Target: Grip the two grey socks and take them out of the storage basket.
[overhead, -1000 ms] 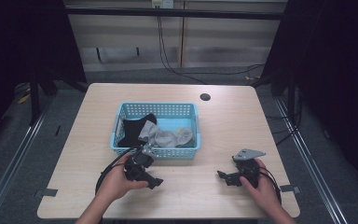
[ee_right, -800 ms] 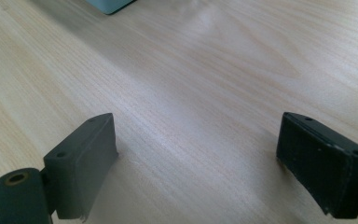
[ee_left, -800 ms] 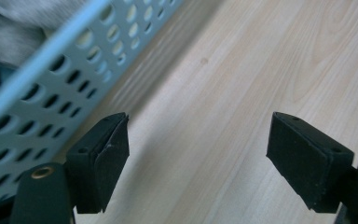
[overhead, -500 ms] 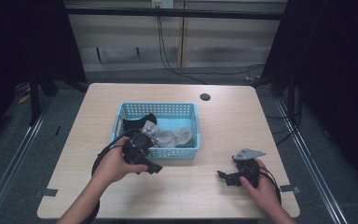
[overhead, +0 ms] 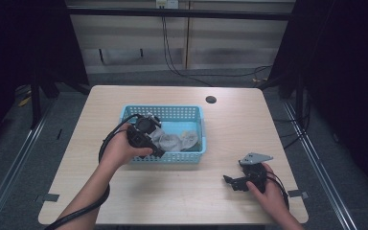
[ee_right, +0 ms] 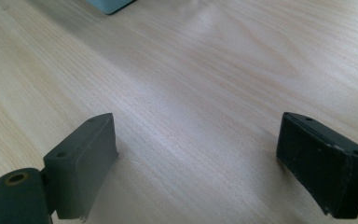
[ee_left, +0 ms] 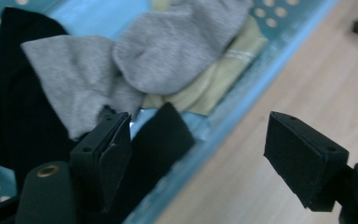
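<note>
Left gripper view: left claw gapes wide (nothing gripped) above basket rim.

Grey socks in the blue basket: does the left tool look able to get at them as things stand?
Probably yes: the left tool hangs open over the basket's near rim, and the grey socks lie uncovered on top just ahead of it.

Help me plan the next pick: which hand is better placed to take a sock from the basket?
Left. The left gripper hangs open over the blue basket, above the grey socks; the right gripper rests open on the table, away from it.
</note>
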Available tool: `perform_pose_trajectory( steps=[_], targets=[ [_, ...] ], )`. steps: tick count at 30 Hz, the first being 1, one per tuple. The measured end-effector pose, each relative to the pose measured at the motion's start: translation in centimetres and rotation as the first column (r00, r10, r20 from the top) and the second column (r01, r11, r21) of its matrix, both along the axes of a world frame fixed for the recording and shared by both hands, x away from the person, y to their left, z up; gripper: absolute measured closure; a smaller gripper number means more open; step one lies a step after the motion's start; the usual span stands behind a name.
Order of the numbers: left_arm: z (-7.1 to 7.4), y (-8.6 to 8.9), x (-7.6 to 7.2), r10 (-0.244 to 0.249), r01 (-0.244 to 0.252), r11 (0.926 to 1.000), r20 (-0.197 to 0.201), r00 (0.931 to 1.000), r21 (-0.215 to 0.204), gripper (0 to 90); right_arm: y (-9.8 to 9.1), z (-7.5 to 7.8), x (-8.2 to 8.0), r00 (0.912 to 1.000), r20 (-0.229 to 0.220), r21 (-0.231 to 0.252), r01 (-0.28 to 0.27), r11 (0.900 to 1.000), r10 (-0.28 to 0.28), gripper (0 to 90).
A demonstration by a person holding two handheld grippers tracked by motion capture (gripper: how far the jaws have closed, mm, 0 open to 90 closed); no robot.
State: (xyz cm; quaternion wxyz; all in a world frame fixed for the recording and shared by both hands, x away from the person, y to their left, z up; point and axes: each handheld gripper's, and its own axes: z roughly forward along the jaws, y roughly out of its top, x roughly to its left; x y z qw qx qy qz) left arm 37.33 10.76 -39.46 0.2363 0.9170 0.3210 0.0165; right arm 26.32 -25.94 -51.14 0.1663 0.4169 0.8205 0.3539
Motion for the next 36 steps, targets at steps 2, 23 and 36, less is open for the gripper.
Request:
perform_pose_trajectory(
  steps=[2, 23, 36],
  targets=[
    [-0.2, 0.0, 0.6, 0.012, -0.012, 0.9999, -0.004, 0.9999, 0.001, 22.6, 0.0, 0.0, 0.0, 1.0000, 0.000, 0.002, -0.001, 1.0000, 0.001, 11.4],
    [-4.2, 1.0, 6.1, 0.229, -0.226, 0.9723, -0.050, 0.9722, 0.060, 25.4, 0.0, 0.0, 0.0, 1.0000, 0.000, 0.002, -0.001, 1.0000, 0.001, 11.4],
    [-6.1, 1.2, 7.0, 0.247, -0.232, 0.9603, -0.089, 0.9648, 0.155, 57.8, 0.0, 0.0, 0.0, 1.0000, -0.001, 0.003, 0.001, 1.0000, -0.001, 11.4]
  ],
)
